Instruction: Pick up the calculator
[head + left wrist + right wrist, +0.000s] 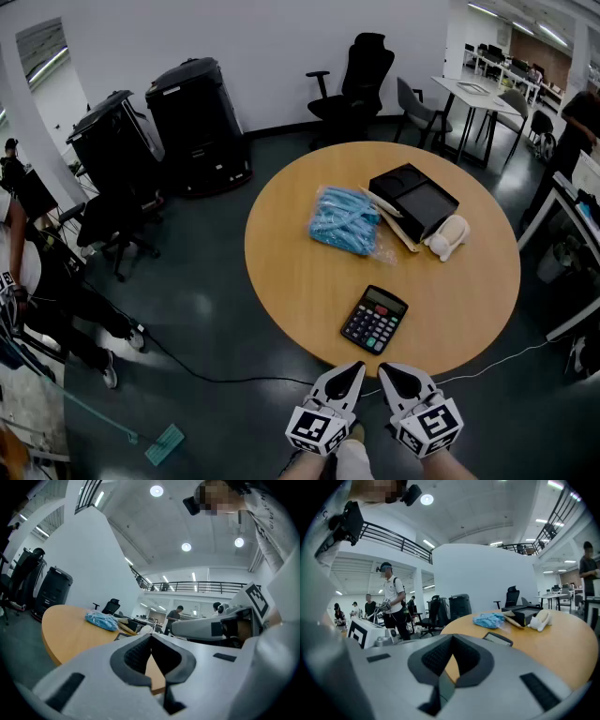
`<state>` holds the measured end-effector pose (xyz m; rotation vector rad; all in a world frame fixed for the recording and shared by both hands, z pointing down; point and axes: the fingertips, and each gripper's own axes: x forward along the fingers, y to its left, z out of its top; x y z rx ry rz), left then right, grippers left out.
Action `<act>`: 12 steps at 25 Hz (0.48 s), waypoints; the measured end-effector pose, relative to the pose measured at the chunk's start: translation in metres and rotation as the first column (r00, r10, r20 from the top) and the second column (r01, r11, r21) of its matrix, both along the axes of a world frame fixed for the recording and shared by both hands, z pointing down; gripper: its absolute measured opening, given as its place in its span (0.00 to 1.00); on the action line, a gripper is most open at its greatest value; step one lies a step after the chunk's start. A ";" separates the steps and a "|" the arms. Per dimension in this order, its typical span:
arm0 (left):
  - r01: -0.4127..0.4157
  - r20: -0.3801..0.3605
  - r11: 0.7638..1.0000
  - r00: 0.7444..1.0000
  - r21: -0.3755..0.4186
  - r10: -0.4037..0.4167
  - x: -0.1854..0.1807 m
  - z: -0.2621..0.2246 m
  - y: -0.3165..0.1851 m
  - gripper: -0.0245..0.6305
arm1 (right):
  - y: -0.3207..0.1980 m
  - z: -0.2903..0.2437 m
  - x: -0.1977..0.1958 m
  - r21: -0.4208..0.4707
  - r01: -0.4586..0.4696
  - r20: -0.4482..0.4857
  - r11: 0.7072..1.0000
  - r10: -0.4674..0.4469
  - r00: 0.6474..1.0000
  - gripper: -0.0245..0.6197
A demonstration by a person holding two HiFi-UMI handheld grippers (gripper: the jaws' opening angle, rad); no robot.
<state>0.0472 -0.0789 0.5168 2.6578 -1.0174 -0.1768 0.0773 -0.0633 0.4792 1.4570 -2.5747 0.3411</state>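
The black calculator lies flat near the front edge of the round wooden table, with its display at the far end. My left gripper and right gripper hover side by side just short of that edge, a little below the calculator in the head view. Both are shut with nothing between their pads. In the right gripper view the calculator shows low on the tabletop, beyond the closed right gripper. The left gripper view looks over the closed left gripper along the tabletop.
Farther back on the table lie a blue plastic bag, a black box and a white plush toy. A black office chair and two black bins stand beyond the table. People stand at the left and right.
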 end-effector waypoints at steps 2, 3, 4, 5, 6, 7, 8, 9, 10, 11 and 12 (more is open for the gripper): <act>0.002 0.003 1.000 1.000 -0.004 -0.002 0.004 0.007 -0.008 0.05 | -0.009 0.014 0.006 -0.033 0.016 0.002 0.999 -0.016 1.000 0.05; 0.006 0.003 1.000 1.000 -0.005 -0.006 0.005 0.009 -0.012 0.05 | -0.016 0.020 0.009 -0.050 0.028 0.004 0.998 -0.028 1.000 0.05; 0.012 0.002 1.000 1.000 -0.005 -0.012 0.006 0.010 -0.017 0.05 | -0.023 0.024 0.014 -0.068 0.042 0.004 0.997 -0.042 0.999 0.05; 0.018 0.000 1.000 1.000 -0.006 -0.018 0.007 0.011 -0.021 0.05 | -0.031 0.027 0.020 -0.085 0.054 0.000 0.995 -0.054 0.999 0.05; 0.021 -0.003 1.000 1.000 -0.009 -0.021 0.008 0.012 -0.024 0.05 | -0.041 0.029 0.028 -0.101 0.061 -0.009 0.993 -0.062 0.998 0.05; 0.023 -0.004 1.000 1.000 -0.012 -0.023 0.009 0.013 -0.026 0.05 | -0.051 0.030 0.037 -0.116 0.063 -0.020 0.991 -0.066 0.998 0.06; 0.024 -0.005 1.000 1.000 -0.014 -0.024 0.010 0.014 -0.028 0.05 | -0.061 0.032 0.047 -0.131 0.060 -0.034 0.990 -0.065 0.997 0.06; 0.026 -0.004 1.000 1.000 -0.015 -0.026 0.010 0.015 -0.029 0.05 | -0.073 0.034 0.058 -0.150 0.057 -0.046 0.987 -0.064 0.997 0.09; 0.028 -0.003 1.000 1.000 -0.014 -0.028 0.011 0.015 -0.031 0.05 | -0.084 0.037 0.067 -0.175 0.055 -0.057 0.983 -0.066 0.996 0.20; 0.031 -0.001 0.999 1.000 -0.014 -0.031 0.011 0.016 -0.033 0.05 | -0.095 0.042 0.075 -0.204 0.056 -0.066 0.977 -0.071 0.995 0.31; 0.034 0.001 0.999 0.999 -0.014 -0.034 0.011 0.017 -0.035 0.05 | -0.105 0.048 0.081 -0.236 0.061 -0.074 0.970 -0.080 0.994 0.33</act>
